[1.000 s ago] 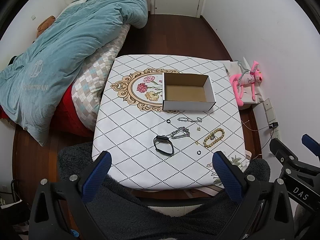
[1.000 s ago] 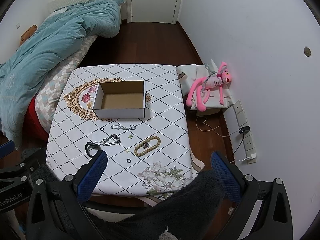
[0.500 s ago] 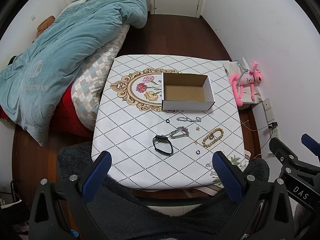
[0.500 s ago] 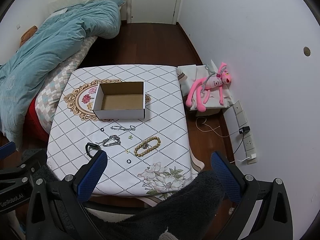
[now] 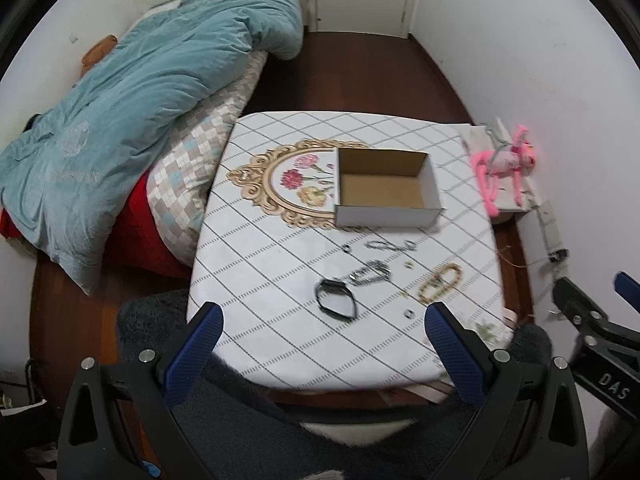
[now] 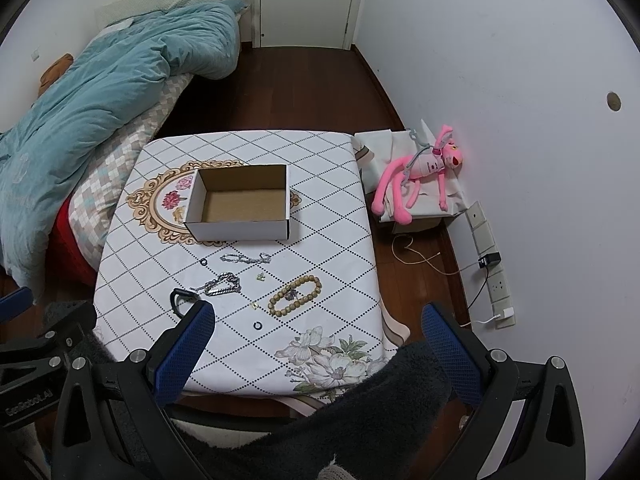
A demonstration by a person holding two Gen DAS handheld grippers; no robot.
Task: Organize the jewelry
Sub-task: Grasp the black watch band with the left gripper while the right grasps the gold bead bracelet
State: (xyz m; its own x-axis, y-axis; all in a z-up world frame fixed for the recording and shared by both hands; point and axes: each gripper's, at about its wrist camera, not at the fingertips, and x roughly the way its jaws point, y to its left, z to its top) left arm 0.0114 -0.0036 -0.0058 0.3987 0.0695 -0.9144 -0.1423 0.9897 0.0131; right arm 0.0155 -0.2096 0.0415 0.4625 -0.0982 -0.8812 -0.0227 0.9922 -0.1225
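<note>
1. Jewelry lies loose on the counter [image 6: 328, 184], spread across its near half, at about 6 o'clock from the cardboard box [image 6: 240, 204]; none of it is inside the box.
2. The counter wears a white cloth with a black diamond grid, a gold-framed flower motif at 9 o'clock of the box and a pale flower print at its near right corner.
3. The cardboard box sits open-topped near the counter's middle, white outside, brown inside.
4. The left gripper [image 5: 320, 340] hangs above the counter's near edge, blue-padded fingers [image 5: 196, 344] spread wide and grasping nothing.
5. The right gripper [image 6: 316, 340] hovers over the near right part of the counter, likewise released with a wide gap between its fingers [image 6: 450, 344].
6. A wooden bead bracelet [image 6: 295, 296] rests at 5 o'clock from the box.
7. A black band [image 5: 336, 298] lies at 6 o'clock from the box in the left wrist view; the right wrist view has it partly hidden behind a finger.
8. A silver chain [image 6: 222, 284] sits just beside the band, toward the box.
9. A second, thinner chain [image 6: 246, 258] stretches nearest the box front.
10. A small dark ring [image 6: 258, 325] lies closest to the near edge; another ring [image 6: 203, 263] sits at 9 o'clock of the thin chain.
</note>
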